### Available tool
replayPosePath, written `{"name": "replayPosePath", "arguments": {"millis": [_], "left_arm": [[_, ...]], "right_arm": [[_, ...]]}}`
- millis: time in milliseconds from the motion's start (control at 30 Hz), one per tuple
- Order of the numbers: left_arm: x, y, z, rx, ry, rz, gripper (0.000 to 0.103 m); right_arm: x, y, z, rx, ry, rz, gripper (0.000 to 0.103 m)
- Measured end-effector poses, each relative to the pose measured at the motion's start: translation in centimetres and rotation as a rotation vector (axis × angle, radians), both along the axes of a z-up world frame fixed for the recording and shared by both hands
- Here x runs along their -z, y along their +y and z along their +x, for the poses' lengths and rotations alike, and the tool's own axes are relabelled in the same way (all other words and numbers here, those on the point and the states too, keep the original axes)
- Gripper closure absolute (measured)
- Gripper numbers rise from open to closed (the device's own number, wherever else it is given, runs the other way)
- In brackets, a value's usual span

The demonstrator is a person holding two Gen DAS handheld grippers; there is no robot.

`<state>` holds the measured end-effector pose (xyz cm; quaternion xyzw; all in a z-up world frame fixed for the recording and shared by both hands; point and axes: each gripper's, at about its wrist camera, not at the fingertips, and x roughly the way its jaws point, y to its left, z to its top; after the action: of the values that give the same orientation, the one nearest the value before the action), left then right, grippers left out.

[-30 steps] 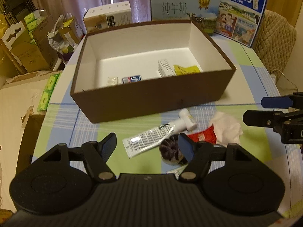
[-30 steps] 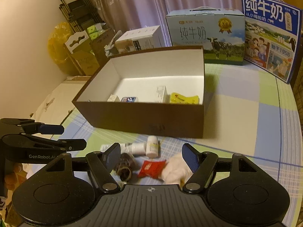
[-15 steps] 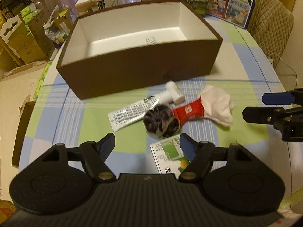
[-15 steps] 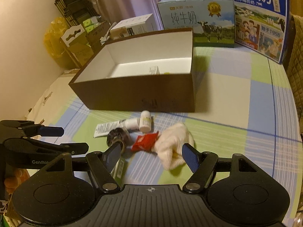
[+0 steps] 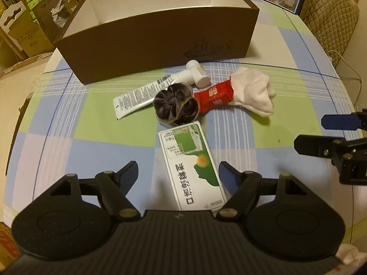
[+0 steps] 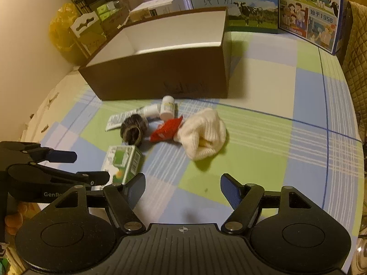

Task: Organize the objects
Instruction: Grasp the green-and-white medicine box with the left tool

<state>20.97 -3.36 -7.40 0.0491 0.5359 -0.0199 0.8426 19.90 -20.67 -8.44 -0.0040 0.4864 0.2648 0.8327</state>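
My left gripper (image 5: 178,167) is open low over the checked tablecloth, and the near end of a green-and-white carton (image 5: 190,160) lies between its fingers without touching the pads. Just beyond the carton are a dark scrunchie (image 5: 175,107), a white tube (image 5: 142,94), a small white bottle (image 5: 198,73), a red packet (image 5: 214,96) and a white sock (image 5: 254,94). Behind this pile stands the open brown box (image 5: 156,39). My right gripper (image 6: 182,183) is open with nothing in it, hovering in front of the sock (image 6: 201,133), right of the carton (image 6: 125,160).
Two milk cartons (image 6: 231,0) and a white box (image 6: 158,6) stand behind the brown box. Cardboard boxes and a yellow bag (image 6: 62,29) sit off the table's left. A padded chair back (image 5: 328,16) is at the right. The table edge curves close on both sides.
Both grippers have come down and pulled back toward the near table edge. The box's inside has dropped out of sight, and the green-and-white carton has come into view between my left fingers.
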Motion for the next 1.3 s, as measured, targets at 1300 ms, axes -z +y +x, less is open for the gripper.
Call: {"name": "replayPosePath", "arguments": {"millis": [1300], "left_arm": [[4.9,2.3,1.8,-0.101,0.046,-0.037,0.051]], "right_arm": [[2.2,-0.8,1.0,0.069,0.009,-0.064,0.034]]}}
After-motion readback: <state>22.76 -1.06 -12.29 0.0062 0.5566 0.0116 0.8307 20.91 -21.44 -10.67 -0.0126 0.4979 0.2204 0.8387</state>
